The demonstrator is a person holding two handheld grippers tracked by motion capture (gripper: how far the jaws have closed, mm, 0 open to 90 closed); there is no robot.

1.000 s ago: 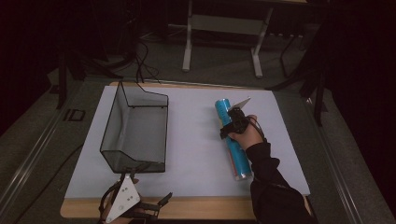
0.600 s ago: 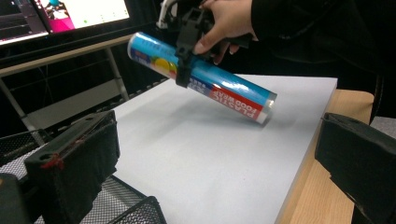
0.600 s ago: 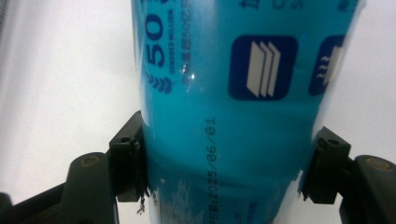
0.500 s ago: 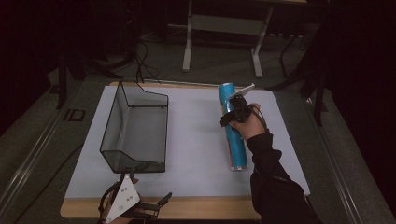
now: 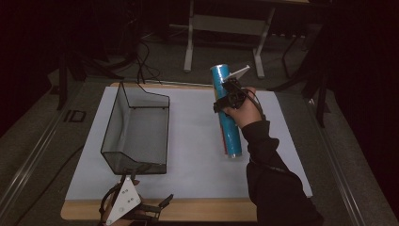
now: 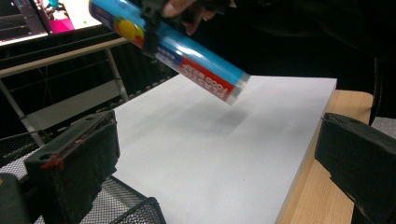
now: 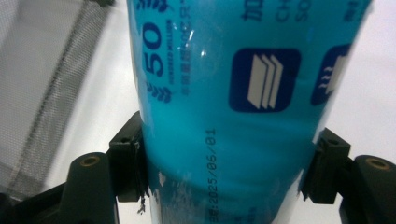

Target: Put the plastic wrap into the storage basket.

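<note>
A blue roll of plastic food wrap (image 5: pixel 229 129) hangs tilted over the white sheet (image 5: pixel 188 155), its far end higher than its red-labelled near end (image 6: pixel 219 84). My right gripper (image 5: pixel 226 101) is shut on its upper part, and the black pads (image 7: pixel 133 163) press on both sides of the blue tube (image 7: pixel 224 93). My left gripper (image 5: pixel 162 207) rests at the table's front left edge. Its jaws stand wide apart with nothing between them (image 6: pixel 217 158).
A black wire-mesh basket (image 5: pixel 141 96) stands on the left part of the sheet, just beyond my left gripper; its corner (image 6: pixel 135 212) lies close to the left jaw. A wooden table edge (image 5: pixel 202 209) runs along the front. Dark desk legs stand behind the table.
My right hand has lifted the roll off the sheet and carried it slightly away from me, with its far end tipping upward. The left gripper has stayed where it was.
</note>
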